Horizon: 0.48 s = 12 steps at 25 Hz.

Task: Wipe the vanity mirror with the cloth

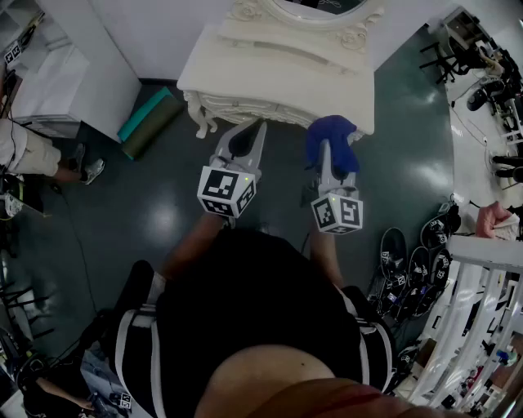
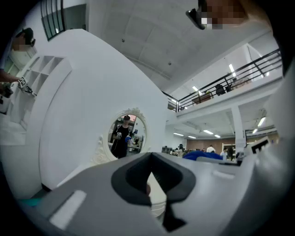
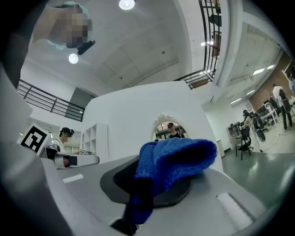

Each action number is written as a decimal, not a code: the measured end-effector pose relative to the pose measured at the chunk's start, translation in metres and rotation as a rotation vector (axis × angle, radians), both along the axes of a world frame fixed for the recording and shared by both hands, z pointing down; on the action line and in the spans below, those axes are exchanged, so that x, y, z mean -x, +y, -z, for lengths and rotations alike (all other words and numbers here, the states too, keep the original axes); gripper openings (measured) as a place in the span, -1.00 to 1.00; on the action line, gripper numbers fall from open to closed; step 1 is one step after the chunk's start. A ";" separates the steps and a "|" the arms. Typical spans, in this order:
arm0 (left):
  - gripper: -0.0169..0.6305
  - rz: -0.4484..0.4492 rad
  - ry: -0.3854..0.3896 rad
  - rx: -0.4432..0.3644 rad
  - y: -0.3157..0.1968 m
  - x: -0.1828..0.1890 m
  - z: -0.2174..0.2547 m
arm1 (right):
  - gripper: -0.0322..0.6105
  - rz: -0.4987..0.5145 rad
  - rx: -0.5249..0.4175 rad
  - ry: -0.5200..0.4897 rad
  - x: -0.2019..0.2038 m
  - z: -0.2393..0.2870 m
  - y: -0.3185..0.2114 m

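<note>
An oval vanity mirror (image 1: 315, 6) in an ornate white frame stands on the white vanity table (image 1: 270, 73) ahead of me. It also shows small and far off in the left gripper view, mirror (image 2: 126, 138), and in the right gripper view, mirror (image 3: 168, 130). My right gripper (image 1: 328, 148) is shut on a blue knitted cloth (image 1: 331, 137), which bulges out over its jaws, cloth (image 3: 177, 159). My left gripper (image 1: 255, 127) is beside it, short of the table's front edge, its jaws together and holding nothing (image 2: 150, 159). Neither gripper touches the mirror.
A teal and green rolled mat (image 1: 151, 121) lies on the dark floor left of the vanity. A white shelf unit (image 1: 61, 82) and a standing person (image 1: 24, 151) are at the far left. Several marker-tagged devices (image 1: 409, 269) and a white railing (image 1: 482, 294) are on the right.
</note>
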<state>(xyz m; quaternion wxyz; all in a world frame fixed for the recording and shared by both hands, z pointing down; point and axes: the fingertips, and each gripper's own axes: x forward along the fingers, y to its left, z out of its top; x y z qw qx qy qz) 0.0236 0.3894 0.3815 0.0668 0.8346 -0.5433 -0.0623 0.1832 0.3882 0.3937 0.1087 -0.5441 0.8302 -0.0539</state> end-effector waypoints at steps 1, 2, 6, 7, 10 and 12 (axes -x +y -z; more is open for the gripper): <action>-0.92 -0.001 0.001 0.002 0.001 0.000 -0.001 | -0.73 0.000 0.002 -0.001 0.000 0.000 0.001; -0.92 -0.001 0.002 0.003 0.001 -0.001 -0.001 | -0.73 0.000 0.003 -0.001 -0.001 -0.001 0.001; -0.92 -0.004 0.006 0.007 0.002 -0.004 -0.006 | -0.74 0.005 0.004 -0.003 -0.002 -0.003 0.001; -0.92 -0.006 0.007 0.007 0.002 -0.005 -0.007 | -0.74 0.004 0.006 -0.001 -0.003 -0.004 0.001; -0.92 -0.006 0.005 0.010 0.002 -0.009 -0.008 | -0.74 0.001 0.011 0.004 -0.006 -0.005 0.000; -0.92 -0.004 0.002 0.015 0.002 -0.013 -0.008 | -0.74 0.003 0.016 -0.003 -0.010 -0.005 0.001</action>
